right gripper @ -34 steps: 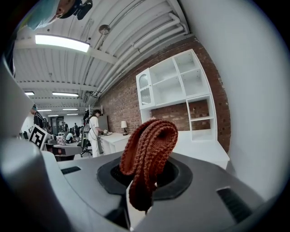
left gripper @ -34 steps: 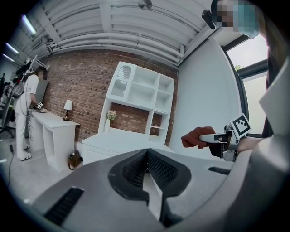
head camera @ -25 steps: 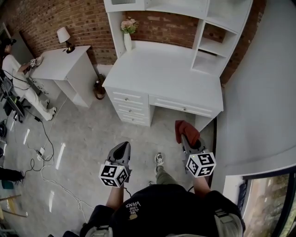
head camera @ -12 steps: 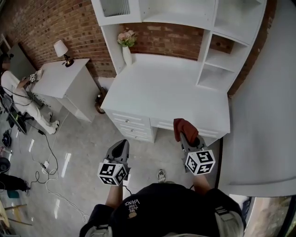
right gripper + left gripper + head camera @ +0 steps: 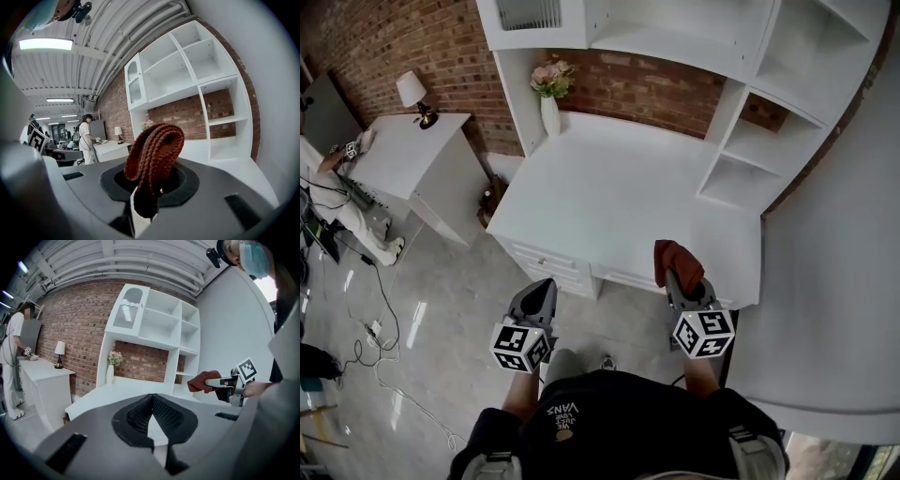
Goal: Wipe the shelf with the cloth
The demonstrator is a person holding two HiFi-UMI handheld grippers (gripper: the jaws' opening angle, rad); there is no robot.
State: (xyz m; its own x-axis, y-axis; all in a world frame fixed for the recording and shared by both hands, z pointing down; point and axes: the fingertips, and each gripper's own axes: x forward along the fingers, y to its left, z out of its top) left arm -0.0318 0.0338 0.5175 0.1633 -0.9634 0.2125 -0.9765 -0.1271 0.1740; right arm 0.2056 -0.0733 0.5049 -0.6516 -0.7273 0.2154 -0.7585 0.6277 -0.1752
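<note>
Right gripper view — ribbed knit cloth point(image 5: 154, 159)

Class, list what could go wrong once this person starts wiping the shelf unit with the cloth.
The right gripper holds the brown cloth by one end, so rubbing might pull it free. The flower vase stands on the desk beneath the shelves; a wide sweep could topple it.

My head camera looks steeply down on the tabletop point(image 5: 628, 206) — cameras on my left hand-held gripper point(image 5: 546, 286) and right hand-held gripper point(image 5: 677, 277) look across it from low; all share the shelf point(image 5: 159, 319) above it.
</note>
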